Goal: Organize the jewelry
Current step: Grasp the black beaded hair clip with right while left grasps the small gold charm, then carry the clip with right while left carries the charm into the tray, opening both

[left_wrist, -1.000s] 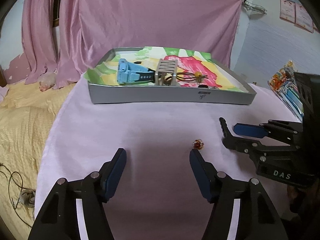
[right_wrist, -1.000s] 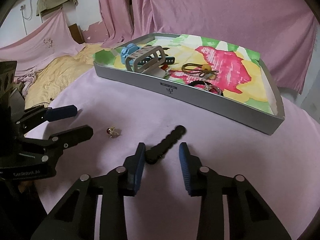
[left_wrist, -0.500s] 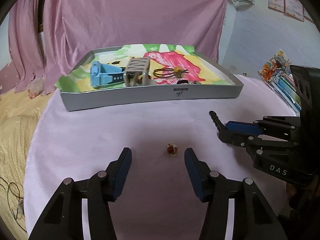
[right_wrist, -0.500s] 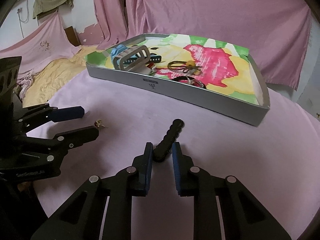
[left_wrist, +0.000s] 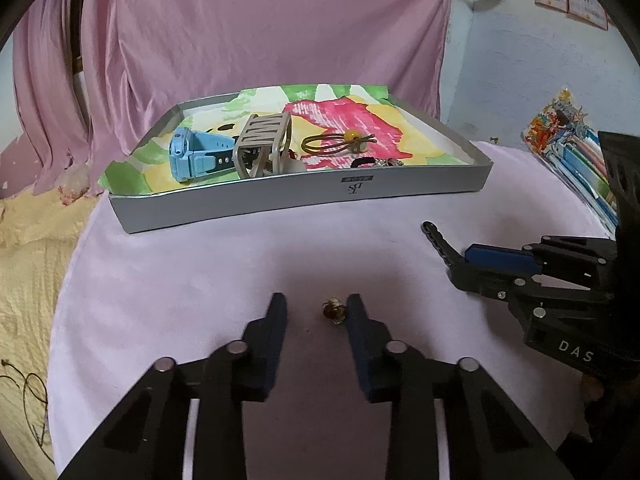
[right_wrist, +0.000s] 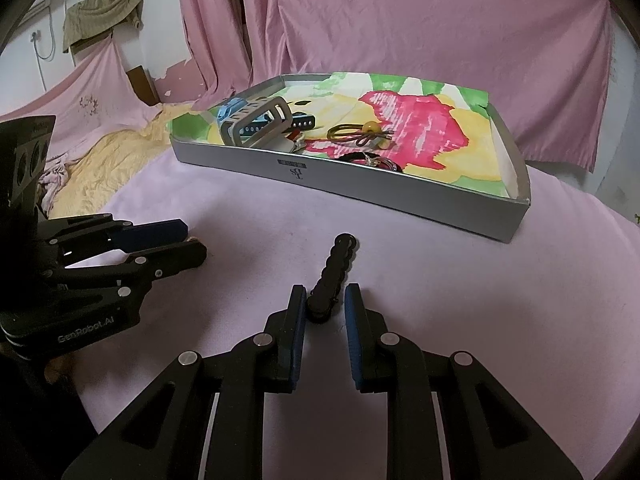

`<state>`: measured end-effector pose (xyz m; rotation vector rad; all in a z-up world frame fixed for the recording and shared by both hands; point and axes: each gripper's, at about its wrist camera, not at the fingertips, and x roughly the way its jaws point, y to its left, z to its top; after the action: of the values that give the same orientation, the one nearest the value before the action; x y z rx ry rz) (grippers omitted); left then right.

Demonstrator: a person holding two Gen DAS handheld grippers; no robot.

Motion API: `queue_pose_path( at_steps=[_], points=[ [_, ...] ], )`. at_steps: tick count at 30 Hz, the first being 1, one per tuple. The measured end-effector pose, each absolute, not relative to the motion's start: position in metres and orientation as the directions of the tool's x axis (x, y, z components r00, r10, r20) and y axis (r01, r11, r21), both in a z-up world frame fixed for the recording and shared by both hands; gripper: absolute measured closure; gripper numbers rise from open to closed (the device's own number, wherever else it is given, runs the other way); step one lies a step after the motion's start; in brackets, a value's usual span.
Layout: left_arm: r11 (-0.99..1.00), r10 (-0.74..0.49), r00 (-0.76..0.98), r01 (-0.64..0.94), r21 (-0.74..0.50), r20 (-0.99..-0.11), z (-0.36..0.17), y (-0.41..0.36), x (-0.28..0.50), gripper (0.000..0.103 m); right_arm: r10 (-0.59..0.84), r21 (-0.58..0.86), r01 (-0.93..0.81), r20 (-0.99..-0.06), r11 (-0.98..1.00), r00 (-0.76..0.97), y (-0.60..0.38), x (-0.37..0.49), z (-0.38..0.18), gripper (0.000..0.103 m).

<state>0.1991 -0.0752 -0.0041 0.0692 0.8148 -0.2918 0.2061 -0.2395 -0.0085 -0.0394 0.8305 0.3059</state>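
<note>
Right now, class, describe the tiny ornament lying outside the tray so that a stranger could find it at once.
Start at the silver tray on the pink tablecloth and come toward the near edge. Between the fingers of the open left gripper, close to one finger, lies a small amber ornament. Unlike the long black beaded bracelet at the right gripper, it is a single tiny, glinting brownish piece.

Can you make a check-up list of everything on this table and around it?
Surface: pink tablecloth, round table.
Job's things: small amber bead and black bracelet on the cloth; grey tray holds blue watch, grey bangle, hair tie.
Clutter: nothing seen.
Grippers: left gripper open around bead; right gripper open around bracelet.
Cables: cord on floor.
Surroundings: pink curtains, yellow bedding.
</note>
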Motion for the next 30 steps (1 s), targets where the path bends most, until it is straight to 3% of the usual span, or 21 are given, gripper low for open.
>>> queue_pose_path(
  at_steps=[5,14,30],
  points=[
    [0.955,-0.234,0.647,0.292,-0.048,-0.726,-0.004,-0.077,0.200,0.092,0.243,0.070,-0.284,-0.733,0.956,0.636,-0.238,0.205,-0.009,0.088],
    [0.945,-0.290,0.655,0.310,-0.102,-0.698,-0.002,-0.074,0.197,0.092,0.274,0.107,-0.287,-0.714,0.952,0.644,-0.242,0.204,-0.007,0.089],
    [0.942,-0.336,0.764,0.288,-0.175,-0.551,0.041,-0.071,0.221,0.092,0.250,0.069,-0.258,-0.581,0.964,0.775,-0.262,0.213,0.041,0.089]
  ],
)
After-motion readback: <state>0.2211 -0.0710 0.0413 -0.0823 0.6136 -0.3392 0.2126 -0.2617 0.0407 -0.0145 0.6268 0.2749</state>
